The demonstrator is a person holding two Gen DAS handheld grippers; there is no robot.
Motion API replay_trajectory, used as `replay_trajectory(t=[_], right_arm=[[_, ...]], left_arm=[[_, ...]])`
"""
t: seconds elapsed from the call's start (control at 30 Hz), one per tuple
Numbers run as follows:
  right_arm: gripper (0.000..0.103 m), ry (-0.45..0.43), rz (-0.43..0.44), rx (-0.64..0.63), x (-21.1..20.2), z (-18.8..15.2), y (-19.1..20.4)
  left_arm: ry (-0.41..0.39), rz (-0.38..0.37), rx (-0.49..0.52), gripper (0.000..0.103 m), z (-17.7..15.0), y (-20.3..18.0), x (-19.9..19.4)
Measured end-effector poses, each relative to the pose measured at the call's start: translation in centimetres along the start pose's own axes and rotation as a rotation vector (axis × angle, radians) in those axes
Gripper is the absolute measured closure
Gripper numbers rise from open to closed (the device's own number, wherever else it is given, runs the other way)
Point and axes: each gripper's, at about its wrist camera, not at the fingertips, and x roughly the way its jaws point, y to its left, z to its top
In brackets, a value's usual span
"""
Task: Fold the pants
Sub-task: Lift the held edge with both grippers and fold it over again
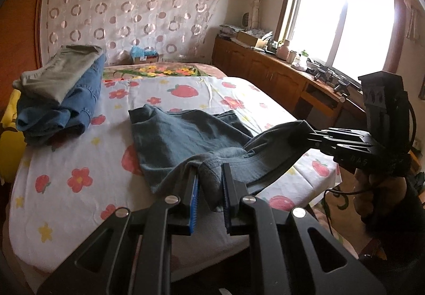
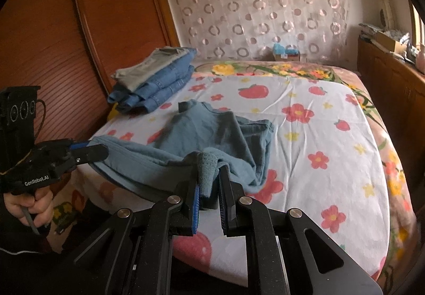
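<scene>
Two grippers clamped on teal pants (image 1: 183,135), left gripper (image 1: 209,183) and right gripper (image 2: 208,178) lifting one edge off the bed (image 1: 79,204), folded pile (image 1: 61,93) beyond.

Folded stack (image 2: 154,80) blocks far-left; bedsheet (image 2: 332,151) open on right.

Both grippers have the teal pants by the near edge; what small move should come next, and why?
Probably carry both ends forward over the far half. The left gripper and right gripper each pinch the teal pants, whose near part sags off the bed.
</scene>
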Motion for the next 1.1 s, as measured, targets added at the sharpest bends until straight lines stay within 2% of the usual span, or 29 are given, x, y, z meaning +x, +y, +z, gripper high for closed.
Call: replay_trajectory(t=[0.43, 0.7, 1.1], right_arm=[[0.094, 0.033, 0.008, -0.002, 3.7, 1.8, -1.6], [0.094, 0.021, 0.015, 0.002, 5.0, 3.5, -2.8], [0.094, 0.067, -0.004, -0.018, 9.0, 5.8, -4.3]], left_arm=[[-0.006, 0.021, -0.022, 0.09, 2.3, 1.5, 2.2], [-0.01, 0.02, -0.031, 0.09, 3.9, 2.6, 3.5], [0.022, 0.031, -0.035, 0.09, 6.3, 4.9, 7.8]])
